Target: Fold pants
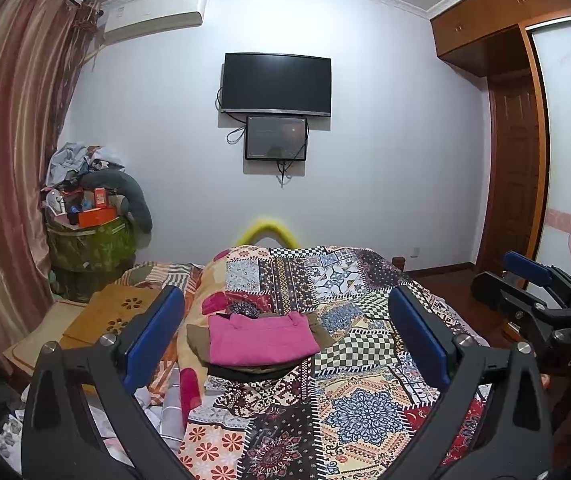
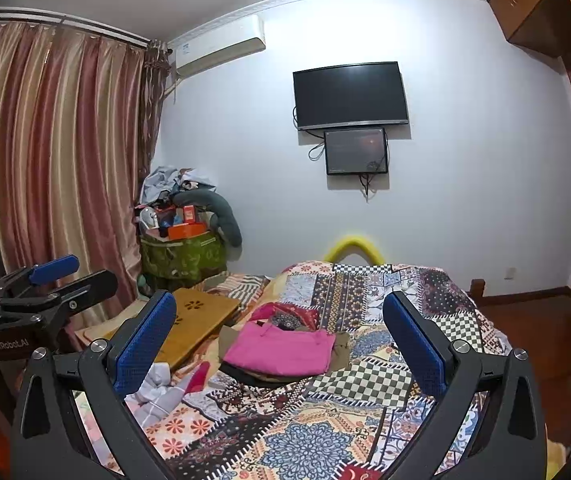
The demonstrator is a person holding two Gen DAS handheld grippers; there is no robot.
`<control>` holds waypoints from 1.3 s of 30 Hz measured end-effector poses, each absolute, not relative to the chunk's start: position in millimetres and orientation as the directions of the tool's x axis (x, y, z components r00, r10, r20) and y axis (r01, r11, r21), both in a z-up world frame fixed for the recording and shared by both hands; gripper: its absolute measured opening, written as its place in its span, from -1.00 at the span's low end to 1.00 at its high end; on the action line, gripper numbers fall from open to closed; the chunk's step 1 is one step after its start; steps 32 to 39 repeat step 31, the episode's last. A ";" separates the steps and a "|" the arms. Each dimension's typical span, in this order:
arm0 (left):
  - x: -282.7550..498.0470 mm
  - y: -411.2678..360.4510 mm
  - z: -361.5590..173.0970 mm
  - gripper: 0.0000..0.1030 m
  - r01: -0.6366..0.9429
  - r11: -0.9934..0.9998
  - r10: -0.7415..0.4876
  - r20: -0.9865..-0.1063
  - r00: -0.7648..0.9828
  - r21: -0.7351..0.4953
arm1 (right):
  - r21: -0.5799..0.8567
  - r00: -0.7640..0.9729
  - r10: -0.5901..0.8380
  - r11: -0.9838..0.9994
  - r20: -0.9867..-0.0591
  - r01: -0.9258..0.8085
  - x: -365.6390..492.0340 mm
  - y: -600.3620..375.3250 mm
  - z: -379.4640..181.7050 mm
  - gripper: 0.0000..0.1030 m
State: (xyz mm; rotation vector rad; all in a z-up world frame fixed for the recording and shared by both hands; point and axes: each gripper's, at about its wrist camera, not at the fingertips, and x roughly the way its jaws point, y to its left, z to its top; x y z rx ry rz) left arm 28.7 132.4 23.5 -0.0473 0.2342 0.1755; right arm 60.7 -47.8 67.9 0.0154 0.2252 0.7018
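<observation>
Left wrist: folded pink pants (image 1: 260, 338) atop pile, claws spread.

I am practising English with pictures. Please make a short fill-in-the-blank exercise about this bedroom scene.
1. The folded garment on top of the pile is ____ in colour.
2. Both the left gripper and the right gripper are ____ and hold nothing.
3. The television hangs on the ____.
4. The pile lies on a patchwork quilt that covers the ____.

Missing words: pink; open; wall; bed
</observation>
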 end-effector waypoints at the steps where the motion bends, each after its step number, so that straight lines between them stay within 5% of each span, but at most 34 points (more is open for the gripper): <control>1: 29.2 131.9 23.4 0.99 -0.179 0.984 0.168 -0.236 0.957 -0.024 | 0.091 0.741 0.641 0.765 -0.200 -0.638 60.3 -48.5 68.5 1.00; 39: 31.9 122.2 18.6 0.99 -0.138 0.990 0.134 -0.252 0.958 0.003 | 0.094 0.754 0.626 0.778 -0.200 -0.621 58.2 -54.6 71.7 1.00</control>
